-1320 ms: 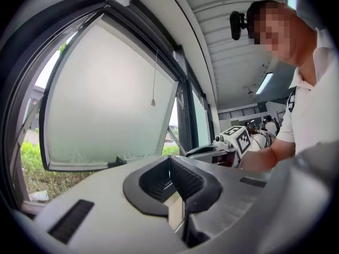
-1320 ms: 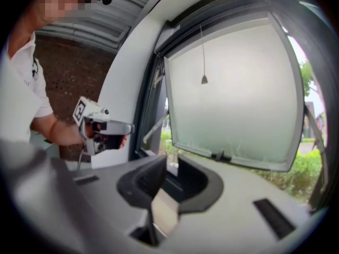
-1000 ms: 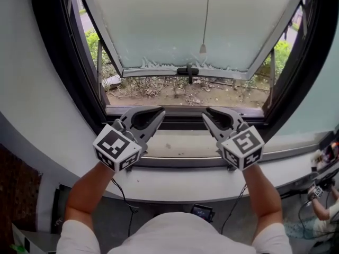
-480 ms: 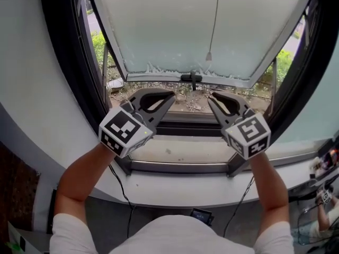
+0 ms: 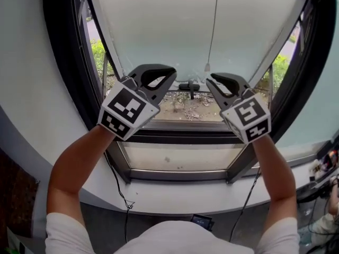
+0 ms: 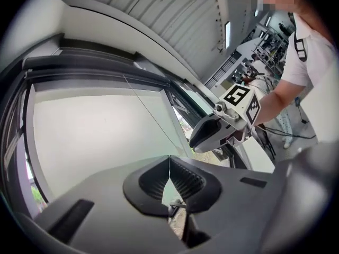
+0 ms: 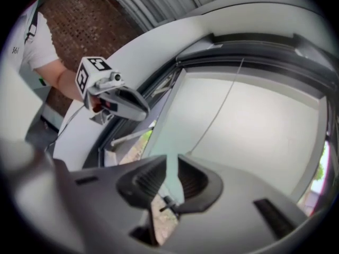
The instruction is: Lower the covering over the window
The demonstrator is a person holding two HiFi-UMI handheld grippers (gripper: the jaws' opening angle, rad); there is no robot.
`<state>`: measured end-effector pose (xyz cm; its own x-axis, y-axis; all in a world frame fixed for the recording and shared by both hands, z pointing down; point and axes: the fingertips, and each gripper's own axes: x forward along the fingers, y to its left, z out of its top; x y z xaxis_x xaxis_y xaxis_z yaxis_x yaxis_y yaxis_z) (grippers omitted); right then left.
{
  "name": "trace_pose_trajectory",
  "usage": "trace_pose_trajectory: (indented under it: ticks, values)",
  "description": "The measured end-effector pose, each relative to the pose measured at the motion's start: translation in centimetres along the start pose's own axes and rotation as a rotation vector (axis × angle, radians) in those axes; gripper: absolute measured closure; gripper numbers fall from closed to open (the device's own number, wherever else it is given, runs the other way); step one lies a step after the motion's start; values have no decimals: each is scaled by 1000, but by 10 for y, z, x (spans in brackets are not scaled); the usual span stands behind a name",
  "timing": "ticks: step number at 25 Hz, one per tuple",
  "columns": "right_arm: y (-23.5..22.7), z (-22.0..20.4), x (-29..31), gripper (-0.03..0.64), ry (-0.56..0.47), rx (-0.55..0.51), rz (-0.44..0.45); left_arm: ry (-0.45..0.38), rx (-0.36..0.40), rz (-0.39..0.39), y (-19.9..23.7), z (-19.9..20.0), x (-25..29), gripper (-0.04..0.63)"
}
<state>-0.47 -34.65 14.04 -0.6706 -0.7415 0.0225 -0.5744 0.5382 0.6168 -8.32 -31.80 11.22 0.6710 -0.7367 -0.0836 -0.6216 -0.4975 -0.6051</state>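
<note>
The lowering is judged as not yet begun. No edge of a covering is being shown across the window frame [image 5: 69, 62], and the pale sash pane [image 5: 159, 25] with its dark handle [image 5: 189, 85] is being left tilted outward and uncovered. The covering itself cannot be made out; it is presumably being kept rolled inside the dark housing [image 6: 79, 67] at the top of the left gripper view.

Its pull cord [image 5: 213, 25] is hanging at upper centre of the head view. Its long axis is running straight up and down, and its small weight [image 5: 207, 66] is pointing downward at the low end.

The left gripper [image 5: 172, 73] is being held clenched on nothing. The right gripper [image 5: 210, 80] is being held slightly parted and empty, just right of the weight. Catching the cord and drawing it down are still left to do.
</note>
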Motion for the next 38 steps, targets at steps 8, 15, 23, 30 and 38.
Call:
trace_pose_trajectory:
  ticks: [8,15,23,30,38]
  values:
    - [-43,48,10,543,-29,-94,-68,-9,158,92,53,46,8,578]
    - [-85,103,13,543,-66,-176,-135,-1,297,200,107,93,14,578]
    - [-128,155,19,543,-80,-260,-205,20,416,322,165,137,17,578]
    - [-159,184,17,543,-65,-354,-279,58,486,429,206,155,19,578]
    - [-203,210,12,543,-34,-446,-382,79,607,494,229,186,23,578]
